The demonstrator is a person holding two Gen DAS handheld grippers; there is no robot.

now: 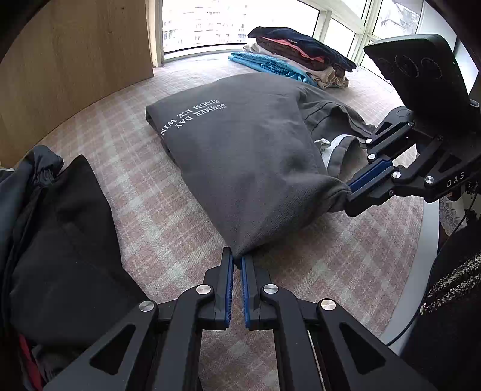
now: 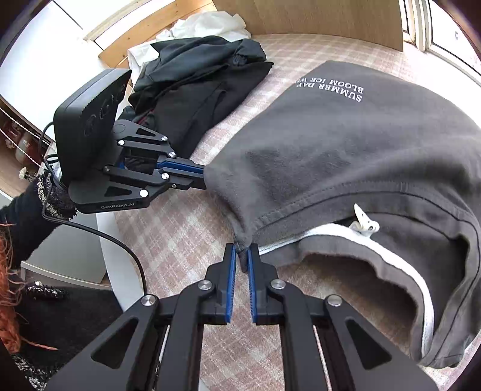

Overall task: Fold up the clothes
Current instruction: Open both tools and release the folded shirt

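A dark grey sweatshirt (image 1: 240,144) with white lettering lies partly folded on the checked tabletop (image 1: 168,228). My left gripper (image 1: 237,259) is shut on its near corner, the cloth pinched between the blue pads. My right gripper (image 1: 348,195) comes in from the right and is shut on another corner of the same sweatshirt. In the right wrist view, the right gripper (image 2: 243,253) pinches the grey hem beside the white-lined hood opening (image 2: 354,240), and the left gripper (image 2: 204,177) grips the cloth's edge at the left.
A stack of folded clothes (image 1: 297,57) sits at the far side near the windows. A heap of black garments (image 1: 54,246) lies at the left, with white cloth (image 2: 207,25) behind it. The table's white rim (image 1: 427,258) curves at the right. A wooden panel (image 1: 75,57) stands behind.
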